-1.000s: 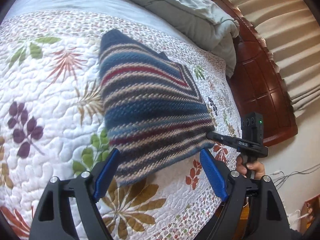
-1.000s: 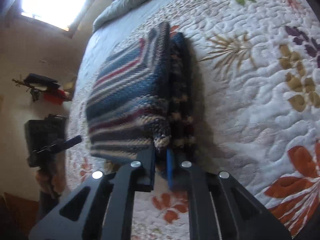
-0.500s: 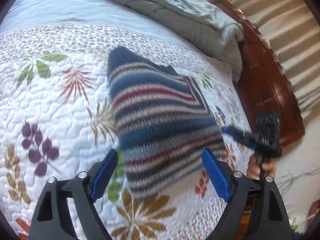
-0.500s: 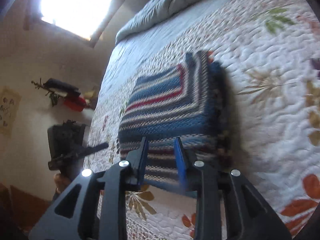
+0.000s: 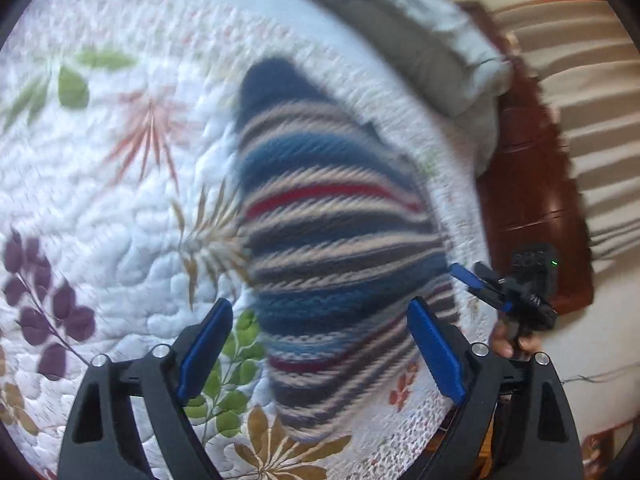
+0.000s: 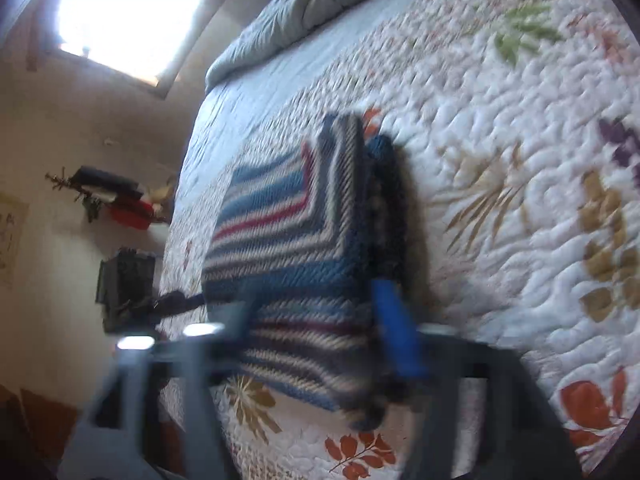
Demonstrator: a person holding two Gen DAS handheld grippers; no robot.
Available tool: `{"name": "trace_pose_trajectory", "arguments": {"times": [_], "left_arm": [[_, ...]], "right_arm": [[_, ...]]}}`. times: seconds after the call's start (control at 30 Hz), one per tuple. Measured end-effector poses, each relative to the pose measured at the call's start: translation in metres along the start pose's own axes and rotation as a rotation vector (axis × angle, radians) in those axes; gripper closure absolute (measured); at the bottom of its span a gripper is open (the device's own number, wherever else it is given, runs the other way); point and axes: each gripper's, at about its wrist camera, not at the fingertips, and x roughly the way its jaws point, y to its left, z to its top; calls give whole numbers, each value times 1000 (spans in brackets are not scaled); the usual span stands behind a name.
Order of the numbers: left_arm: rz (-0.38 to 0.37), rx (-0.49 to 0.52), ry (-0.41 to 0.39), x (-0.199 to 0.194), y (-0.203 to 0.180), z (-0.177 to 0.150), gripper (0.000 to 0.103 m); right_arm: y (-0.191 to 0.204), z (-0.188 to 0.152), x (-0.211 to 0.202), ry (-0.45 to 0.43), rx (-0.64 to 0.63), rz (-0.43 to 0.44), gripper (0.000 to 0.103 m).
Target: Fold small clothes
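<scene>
A folded knit sweater (image 5: 332, 248) with blue, cream, red and dark stripes lies on the floral quilt (image 5: 100, 200). My left gripper (image 5: 320, 344) is open and empty, hovering just above the sweater's near edge. In the right wrist view the sweater (image 6: 288, 248) lies folded with a dark stacked edge on its right. My right gripper (image 6: 316, 320) is open, blurred by motion, just at the sweater's near edge and holding nothing. The right gripper also shows in the left wrist view (image 5: 476, 280), by the sweater's right corner.
A rumpled grey duvet (image 5: 420, 40) lies at the bed's far end. A dark wooden bed frame (image 5: 532, 200) runs along the right side. The bed's edge drops off beyond the sweater (image 6: 180, 280), with a wall shelf (image 6: 108, 196) behind.
My right gripper let go of the sweater's corner, opened wide and drew back. My left gripper rose slightly and stayed open. The sweater now lies flat and folded.
</scene>
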Motion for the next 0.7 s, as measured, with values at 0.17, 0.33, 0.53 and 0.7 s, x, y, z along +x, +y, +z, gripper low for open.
{"name": "trace_pose_trajectory", "arguments": {"times": [0.17, 0.33, 0.53, 0.7], "left_arm": [[314, 344, -158, -21, -70, -17, 14], [507, 635, -278, -22, -138, -51, 14], [564, 737, -325, -23, -170, -61, 14], [579, 740, -322, -27, -170, -59, 14]], "right_arm": [[-17, 21, 21, 96, 93, 58, 9], [-18, 33, 39, 125, 105, 48, 9], [-9, 34, 52, 141, 88, 21, 9], [-1, 38, 71, 157, 78, 13, 9]]}}
